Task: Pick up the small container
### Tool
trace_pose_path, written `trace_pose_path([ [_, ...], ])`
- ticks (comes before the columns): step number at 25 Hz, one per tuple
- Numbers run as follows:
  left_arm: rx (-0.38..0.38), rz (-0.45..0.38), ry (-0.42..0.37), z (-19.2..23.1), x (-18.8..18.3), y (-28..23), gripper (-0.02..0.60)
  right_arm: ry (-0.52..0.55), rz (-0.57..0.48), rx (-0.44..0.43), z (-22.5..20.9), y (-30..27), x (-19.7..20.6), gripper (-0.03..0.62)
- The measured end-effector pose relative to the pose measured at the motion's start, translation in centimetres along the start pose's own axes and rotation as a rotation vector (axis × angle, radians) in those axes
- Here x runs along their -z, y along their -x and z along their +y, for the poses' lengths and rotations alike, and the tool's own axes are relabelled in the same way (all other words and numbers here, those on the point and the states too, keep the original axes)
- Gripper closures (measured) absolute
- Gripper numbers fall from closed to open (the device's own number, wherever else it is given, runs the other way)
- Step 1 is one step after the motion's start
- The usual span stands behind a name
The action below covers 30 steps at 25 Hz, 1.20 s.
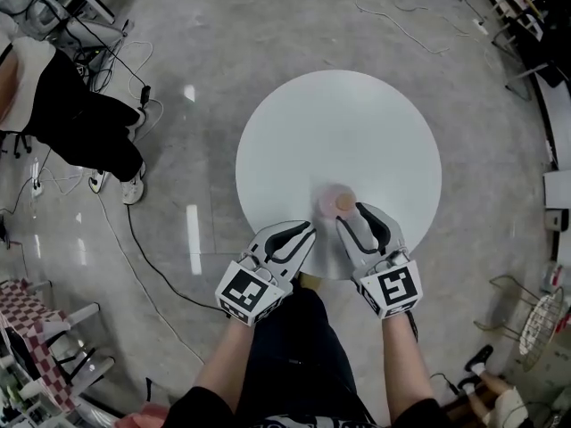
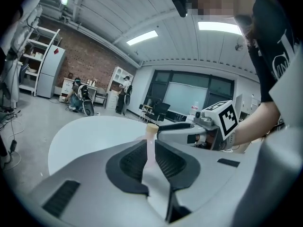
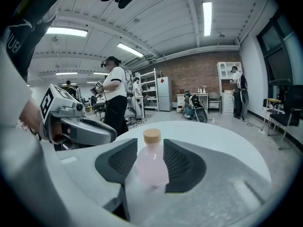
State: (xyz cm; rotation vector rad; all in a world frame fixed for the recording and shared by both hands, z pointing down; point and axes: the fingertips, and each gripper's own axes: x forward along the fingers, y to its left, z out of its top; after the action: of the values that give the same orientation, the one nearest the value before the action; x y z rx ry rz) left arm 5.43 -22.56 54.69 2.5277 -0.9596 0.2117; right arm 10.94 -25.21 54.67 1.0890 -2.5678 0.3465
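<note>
A small pink bottle [image 1: 343, 203] with a tan cap stands upright on the round white table [image 1: 339, 123], near its front edge. My right gripper [image 1: 352, 214] is open right behind it. In the right gripper view the bottle [image 3: 150, 167] fills the gap between the two dark pads [image 3: 124, 161], and I see no squeeze on it. My left gripper [image 1: 308, 228] rests at the table's front edge, to the bottle's left, shut on nothing. In the left gripper view the bottle's cap [image 2: 152, 129] shows beyond the closed jaws, next to the right gripper [image 2: 189, 126].
A person in black [image 1: 80, 114] sits on the floor side at the left, with cables [image 1: 134, 230] trailing past. A checkered chair [image 1: 36, 328] stands bottom left and a wire rack [image 1: 540, 319] at the right. Shelves and people fill the room's far side.
</note>
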Motion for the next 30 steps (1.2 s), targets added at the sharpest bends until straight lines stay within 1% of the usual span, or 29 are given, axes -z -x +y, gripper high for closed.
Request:
trace_pose_path([
  [4,-0.014,0.003,-0.010,0.8,0.4,-1.0,0.549,-0.007,-0.003,0.006,-0.6,-1.2,0.3,0.431],
  [10,-0.001,-0.002,-0.040,0.7,-0.3,-1.9,0.549,0.003,-0.013,0.013,-1.1,-2.4,0.4,0.431],
  [12,-0.010,0.002,-0.050,0.9,-0.1,-2.0,0.549,0.010,-0.023,0.015,-1.1,-2.7,0.3,0.431],
  [16,-0.035,0.047,-0.075,1.6,1.0,-2.0,0.548,0.034,-0.037,0.022,-0.9,-3.2,0.1,0.431],
  [17,-0.034,0.060,-0.080,1.6,1.2,-2.1,0.538,0.036,-0.038,0.024,-0.9,-3.3,0.0,0.431],
  [18,-0.030,0.069,-0.083,1.6,1.4,-2.2,0.504,0.038,-0.038,0.024,-0.8,-3.4,0.0,0.431],
  [19,-0.024,0.076,-0.087,1.5,1.6,-2.4,0.457,0.039,-0.040,0.024,-0.8,-3.4,0.0,0.431],
  [21,-0.011,0.088,-0.109,1.3,1.8,-2.7,0.422,0.047,-0.047,0.023,-0.8,-3.4,0.0,0.433],
  [23,-0.002,0.117,-0.154,1.2,2.1,-3.0,0.381,0.055,-0.053,0.027,-0.6,-3.5,-0.1,0.436],
  [26,0.017,0.183,-0.237,1.1,2.5,-3.8,0.309,0.058,-0.050,0.035,-0.4,-3.6,-0.3,0.448],
  [30,0.039,0.248,-0.302,1.1,2.7,-5.6,0.256,0.045,-0.065,0.044,-0.6,-3.5,-0.4,0.450],
])
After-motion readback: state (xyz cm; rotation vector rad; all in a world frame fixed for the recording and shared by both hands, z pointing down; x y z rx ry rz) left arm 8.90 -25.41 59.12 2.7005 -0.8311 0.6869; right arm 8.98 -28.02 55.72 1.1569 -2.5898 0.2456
